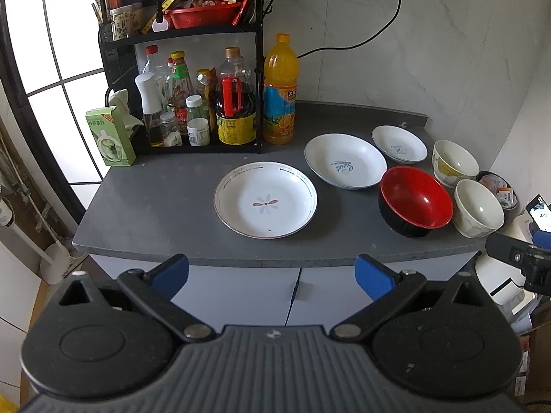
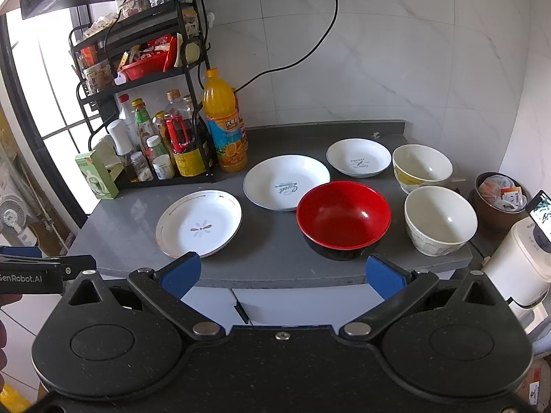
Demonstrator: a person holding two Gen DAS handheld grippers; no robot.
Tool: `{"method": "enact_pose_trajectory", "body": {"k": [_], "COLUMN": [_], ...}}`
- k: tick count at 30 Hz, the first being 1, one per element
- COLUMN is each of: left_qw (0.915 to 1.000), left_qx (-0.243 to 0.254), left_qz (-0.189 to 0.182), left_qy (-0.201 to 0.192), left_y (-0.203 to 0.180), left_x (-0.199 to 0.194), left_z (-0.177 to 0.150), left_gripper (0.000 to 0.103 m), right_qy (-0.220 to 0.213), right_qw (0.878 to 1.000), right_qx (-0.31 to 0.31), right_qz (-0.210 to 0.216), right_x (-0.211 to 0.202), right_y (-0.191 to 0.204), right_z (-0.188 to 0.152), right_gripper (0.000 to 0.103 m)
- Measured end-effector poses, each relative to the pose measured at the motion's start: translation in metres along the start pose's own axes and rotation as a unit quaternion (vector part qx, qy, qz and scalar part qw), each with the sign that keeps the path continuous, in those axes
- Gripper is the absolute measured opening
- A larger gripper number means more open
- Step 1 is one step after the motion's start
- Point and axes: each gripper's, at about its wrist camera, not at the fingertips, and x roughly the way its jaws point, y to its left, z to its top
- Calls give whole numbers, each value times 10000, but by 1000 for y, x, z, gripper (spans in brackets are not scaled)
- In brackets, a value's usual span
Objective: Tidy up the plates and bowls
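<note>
Both the left gripper (image 1: pixel 272 275) and right gripper (image 2: pixel 282 275) hang wide and empty before the counter (image 1: pixel 155 213). Three plates (image 1: pixel 265 199) and three bowls (image 2: pixel 343 218) lie apart; probably best to nip the nearest plate's rim squarely, then stack.

- A dark grey countertop (image 2: pixel 275 268) over pale cabinet doors carries everything; the red bowl (image 2: pixel 343 218) sits near its front edge.
- Left of the red bowl lies a flower plate (image 2: pixel 199 223), apart from it.
- Behind-left of the red bowl lies a large script plate (image 2: pixel 286 182), its rim close to the bowl.
- Behind the red bowl rests a smaller plate (image 2: pixel 359 157).
- Right of the red bowl stand two cream bowls: a near one (image 2: pixel 440 219) and a far one (image 2: pixel 422 168).
- Far left of the red bowl, a black rack (image 2: pixel 144 110), an orange juice bottle (image 2: pixel 224 124) and a green box (image 2: pixel 96 175) stand.
</note>
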Motion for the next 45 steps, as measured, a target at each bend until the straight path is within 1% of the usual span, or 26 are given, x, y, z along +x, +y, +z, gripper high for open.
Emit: {"method": "enact_pose_trajectory", "body": {"k": [3, 7, 11, 17, 20, 22, 25, 28, 31, 34, 38, 45], "left_qw": [10000, 10000, 9999, 9997, 9996, 9996, 9995, 9992, 9982, 9967, 9945, 9891], "left_qx": [2, 47, 109, 81, 95, 136, 214, 268, 452, 626, 828, 1158], "left_qz": [11, 31, 77, 71, 57, 32, -54, -194, -353, -452, -546, -780], "left_qy": [35, 56, 105, 224, 256, 256, 212, 218, 200, 229, 335, 458], "left_y": [-1, -3, -4, 2, 5, 6, 7, 7, 3, 0, -5, -30], "left_x": [-1, -1, 3, 21, 34, 44, 64, 86, 108, 126, 146, 165], "left_z": [2, 6, 13, 29, 38, 46, 62, 81, 97, 111, 123, 134], "left_gripper": [102, 102, 102, 102, 102, 102, 102, 102, 102, 102, 102, 101], "right_qy": [-22, -8, 18, 73, 86, 85, 10, 79, 104, 164, 247, 350], "right_qw": [10000, 9999, 9999, 9996, 9985, 9978, 9959, 9940, 9917, 9864, 9826, 9788], "right_qx": [40, 108, 168, 282, 536, 645, 843, 976, 1151, 1541, 1682, 1823], "right_qz": [74, -28, 11, -48, 14, -125, -313, -483, -563, -548, -749, -871], "right_x": [1, 7, 14, 36, 50, 57, 66, 81, 94, 102, 107, 116], "right_y": [-2, -6, -6, -6, -10, -11, -14, -16, -20, -28, -37, -60], "right_z": [2, 4, 9, 19, 26, 33, 43, 49, 52, 53, 50, 48], "right_gripper": [103, 103, 103, 103, 103, 103, 103, 103, 103, 103, 103, 103]}}
